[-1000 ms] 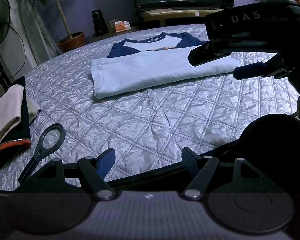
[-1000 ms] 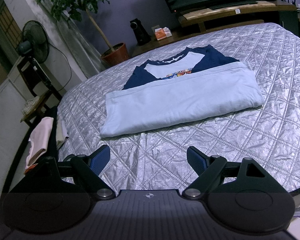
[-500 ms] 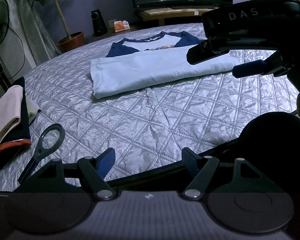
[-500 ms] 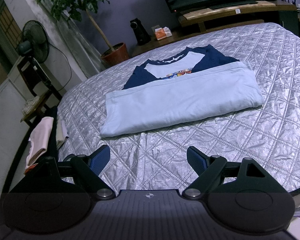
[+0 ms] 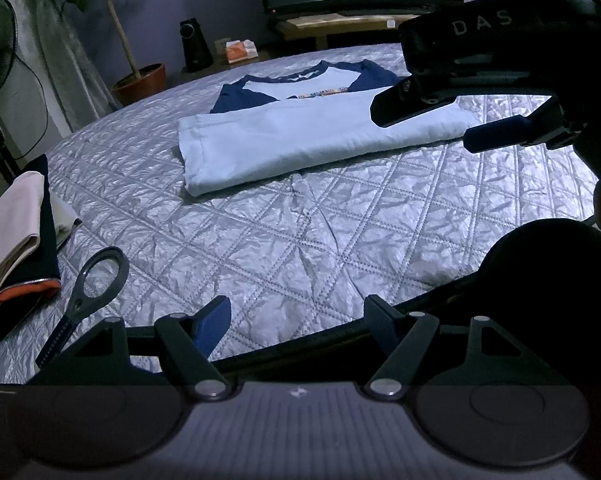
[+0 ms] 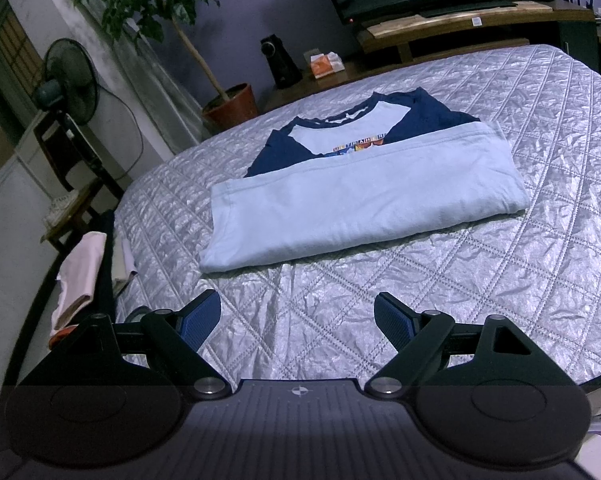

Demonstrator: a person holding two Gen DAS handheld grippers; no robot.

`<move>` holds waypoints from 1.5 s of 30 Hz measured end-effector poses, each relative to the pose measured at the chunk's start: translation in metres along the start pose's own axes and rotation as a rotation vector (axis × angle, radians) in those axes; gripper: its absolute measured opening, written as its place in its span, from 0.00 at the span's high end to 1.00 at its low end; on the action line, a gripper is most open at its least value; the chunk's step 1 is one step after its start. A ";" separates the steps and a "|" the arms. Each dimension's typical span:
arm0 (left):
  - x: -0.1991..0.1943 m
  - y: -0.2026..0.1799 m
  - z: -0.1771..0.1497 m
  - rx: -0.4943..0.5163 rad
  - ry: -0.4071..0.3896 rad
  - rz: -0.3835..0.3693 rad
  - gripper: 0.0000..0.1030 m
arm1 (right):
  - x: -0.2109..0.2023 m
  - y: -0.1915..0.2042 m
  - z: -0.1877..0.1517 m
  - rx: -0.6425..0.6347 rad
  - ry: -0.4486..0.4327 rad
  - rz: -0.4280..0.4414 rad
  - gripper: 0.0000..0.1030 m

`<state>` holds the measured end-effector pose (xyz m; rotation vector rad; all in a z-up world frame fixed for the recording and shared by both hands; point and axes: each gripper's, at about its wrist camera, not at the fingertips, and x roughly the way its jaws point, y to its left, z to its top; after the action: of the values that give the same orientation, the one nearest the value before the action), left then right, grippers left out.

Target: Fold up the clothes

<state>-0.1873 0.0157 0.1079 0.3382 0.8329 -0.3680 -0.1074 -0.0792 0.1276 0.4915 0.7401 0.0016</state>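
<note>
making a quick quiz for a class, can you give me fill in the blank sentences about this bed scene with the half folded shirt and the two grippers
1. The light blue t-shirt with navy sleeves lies on the quilted silver ____.
2. The shirt's bottom hem is folded up towards the collar, partly covering the chest ____.
3. The black magnifying glass lies beside the ____ gripper.
4. The jaws of the right gripper stand open and hold ____.

Missing words: bedspread; print; left; nothing

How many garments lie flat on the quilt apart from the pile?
1: the half-folded T-shirt mid-quilt. The pile sits at the left edge; its layers may hide more.
</note>
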 end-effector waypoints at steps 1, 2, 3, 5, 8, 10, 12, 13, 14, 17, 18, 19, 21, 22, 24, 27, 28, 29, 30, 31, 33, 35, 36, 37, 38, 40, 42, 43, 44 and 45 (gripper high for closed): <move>0.000 0.000 0.000 0.001 0.000 0.000 0.32 | 0.000 0.000 0.000 0.000 0.000 0.000 0.15; 0.000 -0.001 0.000 0.002 0.000 0.000 0.32 | 0.000 0.000 0.000 -0.001 0.000 -0.001 0.15; 0.000 -0.001 0.000 0.002 0.000 0.000 0.32 | 0.000 0.000 0.000 -0.001 0.001 -0.001 0.15; -0.001 -0.001 0.000 0.003 0.001 0.001 0.32 | -0.001 0.000 0.000 -0.002 0.001 -0.001 0.14; -0.001 -0.001 0.000 0.004 0.001 0.000 0.32 | -0.001 0.000 -0.001 -0.003 0.002 -0.002 0.14; -0.001 -0.001 -0.001 0.005 0.001 0.000 0.32 | 0.000 0.000 -0.001 -0.003 0.002 -0.002 0.14; -0.001 -0.002 -0.001 0.007 0.002 0.000 0.32 | 0.000 0.000 0.000 -0.002 0.003 -0.002 0.14; -0.001 -0.002 -0.001 0.008 0.003 0.000 0.32 | 0.000 0.000 0.000 -0.002 0.003 -0.002 0.14; 0.000 -0.002 -0.001 0.009 0.003 -0.001 0.32 | 0.000 0.000 0.000 -0.002 0.003 -0.002 0.14; 0.000 -0.003 -0.001 0.011 0.004 0.000 0.32 | 0.000 0.000 0.000 0.000 0.003 0.000 0.14; 0.000 -0.004 -0.002 0.011 0.004 0.001 0.32 | 0.000 0.000 0.000 0.000 0.003 0.000 0.14; 0.000 -0.004 -0.002 0.012 0.005 0.001 0.32 | 0.000 0.000 0.000 0.001 0.003 0.001 0.14; 0.001 -0.005 -0.002 0.014 0.006 0.001 0.32 | 0.000 -0.001 0.000 0.003 0.002 0.002 0.14; 0.001 -0.005 -0.002 0.016 0.007 0.002 0.32 | 0.000 -0.001 0.000 0.004 0.002 0.003 0.14; 0.001 -0.006 -0.002 0.018 0.008 0.002 0.32 | 0.000 -0.002 0.000 0.006 0.002 0.005 0.14; 0.001 -0.007 -0.002 0.020 0.010 0.003 0.32 | 0.000 -0.003 0.001 0.009 0.001 0.007 0.14; 0.001 -0.007 -0.002 0.021 0.010 0.004 0.32 | 0.000 -0.003 0.001 0.010 0.001 0.008 0.14; 0.001 -0.007 -0.002 0.021 0.011 0.005 0.32 | -0.001 -0.003 0.001 0.011 0.000 0.009 0.14; 0.001 -0.008 -0.002 0.021 0.011 0.005 0.32 | -0.001 -0.003 0.001 0.012 -0.001 0.009 0.14; 0.002 -0.008 -0.002 0.022 0.012 0.005 0.32 | -0.001 -0.003 0.001 0.012 -0.001 0.010 0.14; 0.003 -0.008 -0.003 0.024 0.013 0.005 0.32 | -0.001 -0.003 0.000 0.013 -0.002 0.010 0.14; 0.003 -0.008 -0.003 0.025 0.014 0.005 0.32 | -0.001 -0.003 0.000 0.014 -0.003 0.011 0.14; 0.003 -0.009 -0.003 0.026 0.014 0.006 0.32 | -0.001 -0.003 0.000 0.015 -0.003 0.011 0.14; 0.003 -0.009 -0.003 0.026 0.014 0.006 0.32 | -0.001 -0.003 0.000 0.015 -0.003 0.012 0.14; 0.002 -0.009 -0.003 0.026 0.014 0.006 0.32 | -0.001 -0.003 0.000 0.015 -0.004 0.012 0.14; 0.002 -0.009 -0.003 0.025 0.014 0.006 0.32 | -0.001 -0.003 0.001 0.016 -0.004 0.012 0.14; 0.003 -0.009 -0.003 0.025 0.015 0.007 0.32 | -0.001 -0.003 0.001 0.016 -0.004 0.012 0.14; 0.003 -0.009 -0.003 0.025 0.015 0.007 0.32 | -0.001 -0.003 0.001 0.016 -0.004 0.012 0.14; 0.003 -0.009 -0.003 0.024 0.015 0.007 0.32 | -0.001 -0.003 0.001 0.016 -0.004 0.012 0.14; 0.003 -0.009 -0.003 0.024 0.015 0.007 0.32 | -0.001 -0.003 0.001 0.016 -0.004 0.012 0.14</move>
<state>-0.1913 0.0082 0.1023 0.3664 0.8420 -0.3699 -0.1079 -0.0827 0.1272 0.5112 0.7336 0.0058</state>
